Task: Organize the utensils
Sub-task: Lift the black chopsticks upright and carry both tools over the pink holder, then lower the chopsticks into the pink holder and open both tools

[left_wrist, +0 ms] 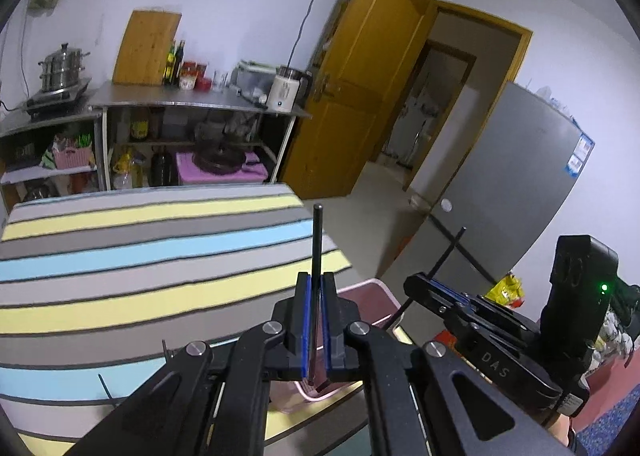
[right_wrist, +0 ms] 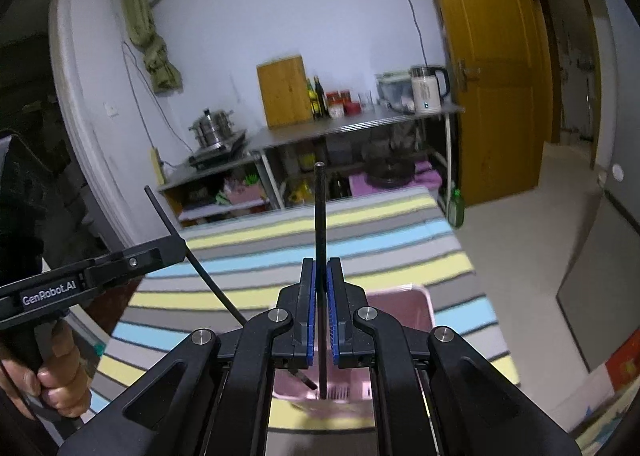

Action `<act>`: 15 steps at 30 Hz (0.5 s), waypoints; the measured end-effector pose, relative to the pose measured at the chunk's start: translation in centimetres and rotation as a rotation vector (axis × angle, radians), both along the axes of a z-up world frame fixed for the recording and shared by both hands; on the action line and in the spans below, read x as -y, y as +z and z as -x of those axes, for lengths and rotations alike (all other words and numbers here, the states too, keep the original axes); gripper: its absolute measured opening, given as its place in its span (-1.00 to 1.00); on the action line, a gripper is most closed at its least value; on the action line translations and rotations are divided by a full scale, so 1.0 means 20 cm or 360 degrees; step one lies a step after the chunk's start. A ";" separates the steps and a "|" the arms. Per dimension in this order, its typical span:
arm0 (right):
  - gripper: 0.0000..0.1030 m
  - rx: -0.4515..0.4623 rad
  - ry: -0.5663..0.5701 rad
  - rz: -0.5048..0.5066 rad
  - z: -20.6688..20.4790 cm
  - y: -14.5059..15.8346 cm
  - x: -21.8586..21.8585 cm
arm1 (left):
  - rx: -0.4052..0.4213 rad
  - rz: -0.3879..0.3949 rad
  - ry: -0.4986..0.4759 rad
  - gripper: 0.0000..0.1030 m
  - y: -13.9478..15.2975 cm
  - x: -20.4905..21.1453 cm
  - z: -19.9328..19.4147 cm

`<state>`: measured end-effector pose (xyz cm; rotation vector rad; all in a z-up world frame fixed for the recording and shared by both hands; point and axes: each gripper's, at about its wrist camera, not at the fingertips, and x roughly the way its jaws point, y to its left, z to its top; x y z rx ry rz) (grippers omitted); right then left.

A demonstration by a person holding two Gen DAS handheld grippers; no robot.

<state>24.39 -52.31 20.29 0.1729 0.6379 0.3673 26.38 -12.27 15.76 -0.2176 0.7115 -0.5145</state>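
My left gripper (left_wrist: 317, 283) is shut on a thin black chopstick (left_wrist: 317, 240) that stands upright between the blue pads. My right gripper (right_wrist: 321, 270) is shut on a second black chopstick (right_wrist: 320, 215), also upright. Both are held above a pink basket (right_wrist: 408, 308) that sits on the striped table; the basket also shows in the left wrist view (left_wrist: 380, 296). The right gripper with its chopstick (left_wrist: 450, 252) appears at the right of the left wrist view. The left gripper's chopstick (right_wrist: 192, 252) slants across the left of the right wrist view.
The table carries a striped cloth (left_wrist: 140, 256) in grey, yellow and blue. Behind it stand metal shelves (left_wrist: 192, 99) with pots, bottles and a kettle. A yellow door (left_wrist: 360, 87) is open at the right, beside a grey fridge (left_wrist: 520, 183).
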 end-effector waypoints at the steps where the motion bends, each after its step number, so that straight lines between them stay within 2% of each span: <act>1: -0.89 -0.0029 0.0000 0.0004 -0.02 -0.04 0.00 | -0.0016 -0.0011 -0.0001 -0.92 -0.04 0.01 -0.01; 9: -0.87 -0.0126 -0.0006 0.0008 -0.05 -0.18 0.02 | -0.0057 -0.0011 -0.0007 -0.89 -0.15 0.01 -0.03; 11: -0.82 -0.0120 -0.0015 0.0011 -0.04 -0.18 0.03 | -0.0054 -0.0004 -0.0011 -0.84 -0.14 0.00 -0.03; 15: -0.57 -0.0089 -0.0032 0.0006 -0.01 -0.15 0.05 | -0.0039 0.0025 -0.0001 -0.63 -0.13 -0.05 0.01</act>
